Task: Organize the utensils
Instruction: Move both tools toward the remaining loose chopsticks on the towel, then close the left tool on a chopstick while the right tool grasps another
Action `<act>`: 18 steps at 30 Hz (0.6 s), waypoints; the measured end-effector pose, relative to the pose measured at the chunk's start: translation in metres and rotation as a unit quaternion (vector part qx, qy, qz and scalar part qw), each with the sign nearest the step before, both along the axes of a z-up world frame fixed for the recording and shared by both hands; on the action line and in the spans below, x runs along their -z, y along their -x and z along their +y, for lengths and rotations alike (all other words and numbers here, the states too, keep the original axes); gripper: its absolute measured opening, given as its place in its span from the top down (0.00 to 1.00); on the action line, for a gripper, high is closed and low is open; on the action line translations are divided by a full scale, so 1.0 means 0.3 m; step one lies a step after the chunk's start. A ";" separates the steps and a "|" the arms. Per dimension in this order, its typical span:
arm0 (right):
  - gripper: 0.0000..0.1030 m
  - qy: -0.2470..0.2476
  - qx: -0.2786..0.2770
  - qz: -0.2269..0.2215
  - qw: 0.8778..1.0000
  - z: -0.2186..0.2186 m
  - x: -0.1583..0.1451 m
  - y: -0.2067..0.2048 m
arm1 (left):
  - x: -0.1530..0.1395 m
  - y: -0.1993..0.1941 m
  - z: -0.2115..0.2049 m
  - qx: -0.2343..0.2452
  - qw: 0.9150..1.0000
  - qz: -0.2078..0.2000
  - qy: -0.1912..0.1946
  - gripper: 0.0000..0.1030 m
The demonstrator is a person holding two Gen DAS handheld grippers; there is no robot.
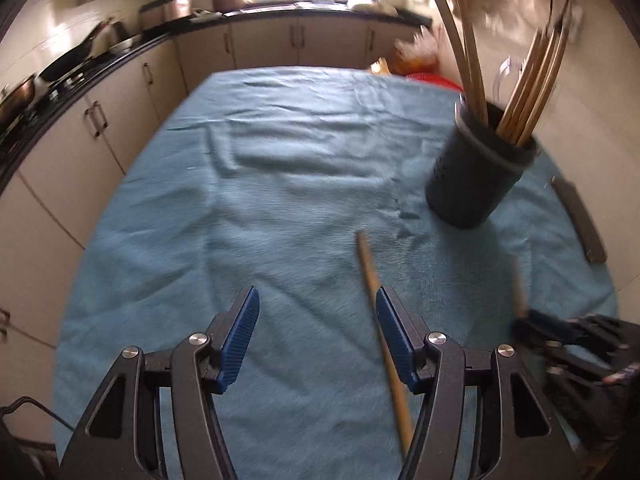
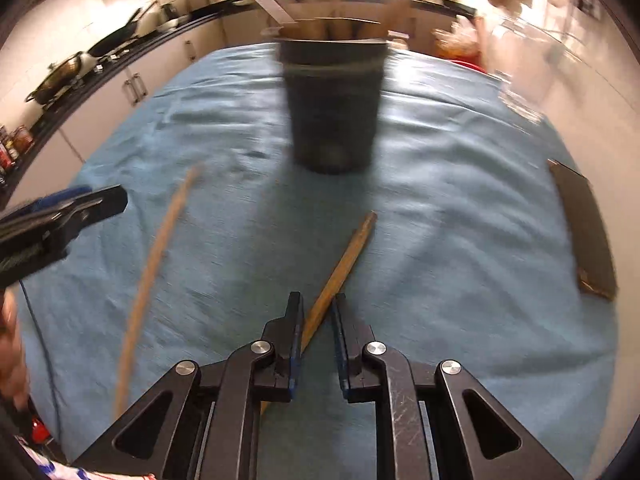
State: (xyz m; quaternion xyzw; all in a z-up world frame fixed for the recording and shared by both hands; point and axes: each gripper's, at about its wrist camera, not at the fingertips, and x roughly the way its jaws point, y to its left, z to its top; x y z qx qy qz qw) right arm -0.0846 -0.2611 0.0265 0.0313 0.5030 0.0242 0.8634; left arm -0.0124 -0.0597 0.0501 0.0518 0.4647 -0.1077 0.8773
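A dark utensil holder [image 1: 478,166] full of long wooden and metal utensils stands on the blue cloth [image 1: 280,184]; it is straight ahead in the right wrist view [image 2: 333,108]. My left gripper [image 1: 316,312] is open, with a wooden stick [image 1: 378,312] lying on the cloth just inside its right finger. My right gripper [image 2: 316,312] is nearly shut around a second wooden stick [image 2: 342,264], which points toward the holder. The first stick [image 2: 154,268] shows blurred at the left, and the left gripper [image 2: 76,212] beside it.
A dark flat board [image 2: 586,232] lies at the cloth's right edge, also in the left wrist view [image 1: 580,220]. Kitchen counters with pans [image 1: 72,60] run along the left and back. A red object [image 1: 432,78] sits at the far edge.
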 end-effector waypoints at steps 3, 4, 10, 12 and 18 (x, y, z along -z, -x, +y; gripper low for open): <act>0.84 0.001 0.015 0.005 1.000 -0.087 0.000 0.022 | 0.041 -0.060 -0.058 0.012 1.000 0.023 -0.006 0.42; 0.84 0.001 0.020 0.006 1.000 -0.108 -0.002 0.024 | 0.054 -0.079 -0.073 0.013 0.999 0.030 -0.009 0.42; 0.84 -0.020 0.028 0.006 0.999 -0.189 0.005 -0.010 | 0.090 -0.124 -0.101 0.000 0.999 0.034 -0.029 0.78; 0.84 -0.032 0.016 0.003 0.999 -0.193 0.006 -0.029 | 0.082 -0.113 -0.080 -0.003 0.999 0.043 -0.012 0.90; 0.84 -0.049 -0.010 0.014 0.999 -0.191 0.009 -0.068 | 0.075 -0.039 -0.069 0.013 0.998 0.065 0.013 0.91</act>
